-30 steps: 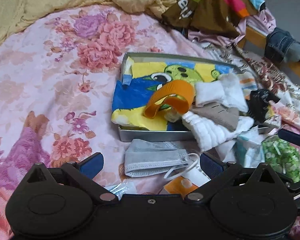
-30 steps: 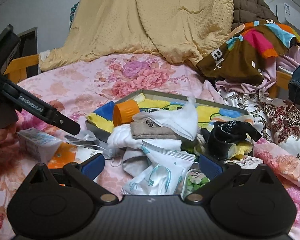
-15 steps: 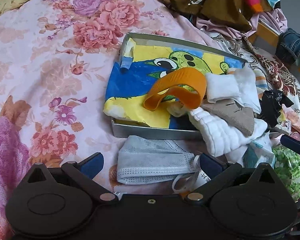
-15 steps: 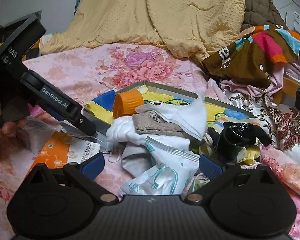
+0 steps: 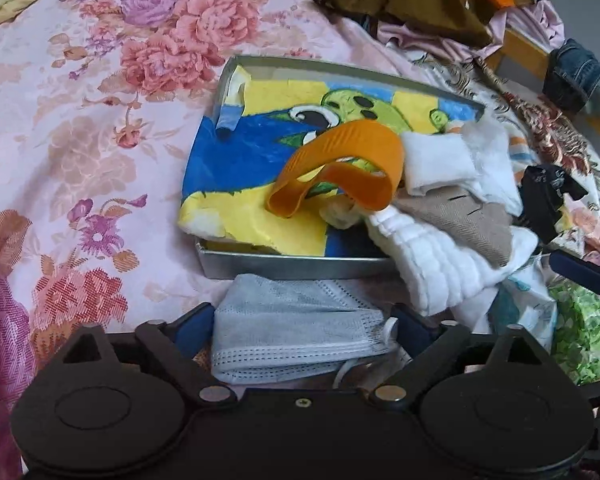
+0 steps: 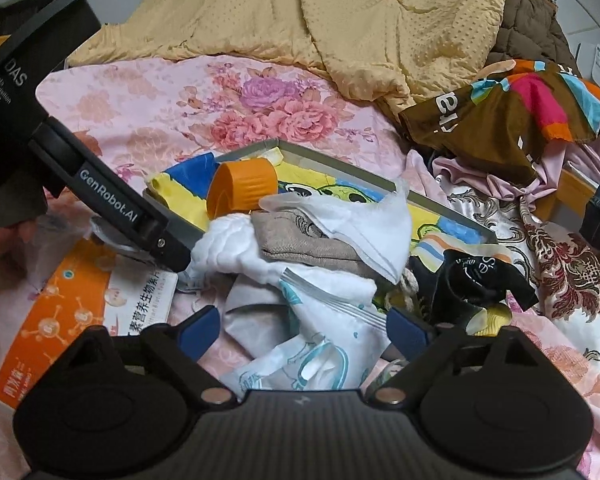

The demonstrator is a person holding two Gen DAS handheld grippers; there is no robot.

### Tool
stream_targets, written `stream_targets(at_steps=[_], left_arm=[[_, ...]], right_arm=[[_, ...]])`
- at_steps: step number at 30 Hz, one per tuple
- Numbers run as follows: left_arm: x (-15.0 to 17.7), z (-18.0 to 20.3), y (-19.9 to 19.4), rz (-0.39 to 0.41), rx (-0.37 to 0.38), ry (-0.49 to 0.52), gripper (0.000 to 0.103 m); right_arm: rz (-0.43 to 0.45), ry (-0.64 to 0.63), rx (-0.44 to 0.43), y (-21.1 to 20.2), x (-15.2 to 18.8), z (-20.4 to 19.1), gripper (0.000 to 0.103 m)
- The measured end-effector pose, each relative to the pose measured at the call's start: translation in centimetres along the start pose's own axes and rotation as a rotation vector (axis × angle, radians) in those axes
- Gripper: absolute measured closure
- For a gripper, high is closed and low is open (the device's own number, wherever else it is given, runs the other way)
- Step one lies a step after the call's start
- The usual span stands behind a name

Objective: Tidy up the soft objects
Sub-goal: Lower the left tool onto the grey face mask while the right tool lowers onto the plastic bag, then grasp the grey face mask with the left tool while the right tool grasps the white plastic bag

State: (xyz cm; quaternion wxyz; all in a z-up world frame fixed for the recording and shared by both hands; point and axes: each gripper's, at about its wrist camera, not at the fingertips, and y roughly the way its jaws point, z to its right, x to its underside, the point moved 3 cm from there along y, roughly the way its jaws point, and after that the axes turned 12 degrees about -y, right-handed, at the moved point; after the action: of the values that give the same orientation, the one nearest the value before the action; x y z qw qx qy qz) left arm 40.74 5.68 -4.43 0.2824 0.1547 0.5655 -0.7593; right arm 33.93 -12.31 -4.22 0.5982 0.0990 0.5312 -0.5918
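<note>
In the left wrist view, the left gripper point(image 5: 302, 326) sits low in the frame, its spread blue fingers flanking a grey face mask point(image 5: 296, 328) just below the grey tray point(image 5: 292, 266). An orange band point(image 5: 340, 168) lies on the cartoon cloth point(image 5: 240, 168) inside. The right gripper point(image 6: 302, 330) is spread apart over a white printed pouch point(image 6: 312, 344) at lower centre.

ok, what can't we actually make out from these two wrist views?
- Left wrist: whether the left gripper touches the grey face mask between its open fingers; the mask covers the fingertips.
- Left wrist: the box bottom, covered by the cartoon towel.
- Right wrist: the small print on the orange package, blurred and cut by the gripper body.
- Right wrist: what lies beneath the white cloth pile.
</note>
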Motion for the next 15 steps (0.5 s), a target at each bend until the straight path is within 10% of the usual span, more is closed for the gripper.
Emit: stream_targets(at_steps=[15], left_arm=[[-0.31, -0.18, 0.01, -0.073, 0.023, -0.039, 0.044]], right_arm=[[-0.03, -0.047, -0.022, 0.49, 0.35, -0.54, 0.054]])
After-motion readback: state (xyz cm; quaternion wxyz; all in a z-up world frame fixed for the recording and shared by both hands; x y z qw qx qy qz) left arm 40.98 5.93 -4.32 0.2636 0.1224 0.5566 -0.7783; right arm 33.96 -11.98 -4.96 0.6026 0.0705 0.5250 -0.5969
